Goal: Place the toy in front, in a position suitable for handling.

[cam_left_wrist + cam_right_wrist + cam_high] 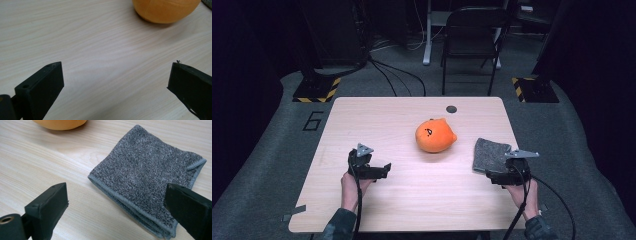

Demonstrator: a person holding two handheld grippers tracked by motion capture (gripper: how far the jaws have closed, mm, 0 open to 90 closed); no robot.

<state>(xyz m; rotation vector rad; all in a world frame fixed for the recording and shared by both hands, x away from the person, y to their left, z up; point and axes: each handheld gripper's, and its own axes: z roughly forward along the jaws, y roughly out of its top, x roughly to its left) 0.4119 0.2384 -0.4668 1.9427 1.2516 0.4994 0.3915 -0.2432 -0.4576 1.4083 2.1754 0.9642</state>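
Folded grey towel (147, 177) just ahead of right gripper (117, 205), jaws wide apart, empty

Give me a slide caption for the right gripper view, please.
Open right gripper poised just short of a folded grey towel on the wooden table, orange plush toy beyond.

Each claw, left (384, 170) and right (490, 176), is matte black with two blocky, flat-faced jaws bearing small round holes, a grey three-cornered plate on top, a black cable trailing back, and a dark mottled sleeve (339, 226) at the wrist.
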